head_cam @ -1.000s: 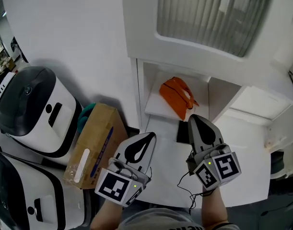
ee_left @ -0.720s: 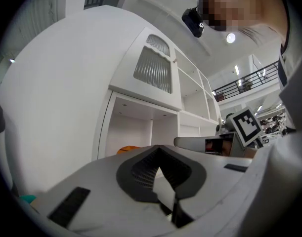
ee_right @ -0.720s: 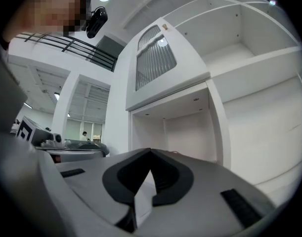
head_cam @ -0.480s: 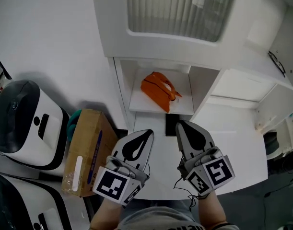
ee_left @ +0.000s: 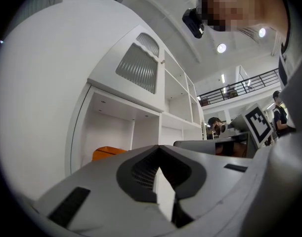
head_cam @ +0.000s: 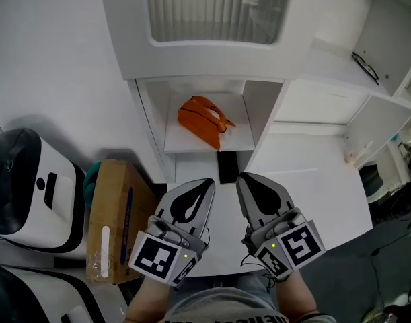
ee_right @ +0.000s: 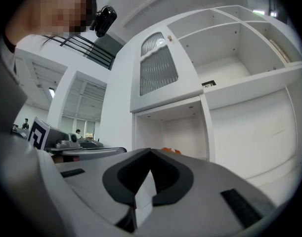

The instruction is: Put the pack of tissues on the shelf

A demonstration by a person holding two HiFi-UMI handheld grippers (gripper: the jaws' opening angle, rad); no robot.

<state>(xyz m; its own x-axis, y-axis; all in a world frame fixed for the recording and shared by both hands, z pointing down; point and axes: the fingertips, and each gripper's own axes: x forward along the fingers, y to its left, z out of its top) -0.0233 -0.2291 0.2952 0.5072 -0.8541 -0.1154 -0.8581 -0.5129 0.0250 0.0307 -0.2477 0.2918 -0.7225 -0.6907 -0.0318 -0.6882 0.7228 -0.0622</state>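
The orange pack of tissues [head_cam: 204, 121] lies on the white shelf [head_cam: 185, 144] inside the open cubby, apart from both grippers. It shows as an orange edge in the left gripper view [ee_left: 108, 153] and as a sliver over the jaws in the right gripper view [ee_right: 169, 151]. My left gripper [head_cam: 206, 182] and right gripper [head_cam: 242, 178] hover side by side below the cubby, both shut and empty, tips pointing toward it. The left gripper [ee_left: 158, 148] and the right gripper [ee_right: 151, 151] each show jaws meeting at the tip.
A flat black object [head_cam: 227, 166] lies on the white counter just below the cubby. A cardboard box [head_cam: 114, 214] leans at the left beside a white and black appliance [head_cam: 20, 180]. More white shelf compartments [head_cam: 366, 52] stand to the right.
Both grippers have drawn back from the cubby while staying shut. The orange pack stays on the shelf; the view has swung so the shelf sits further left and higher.
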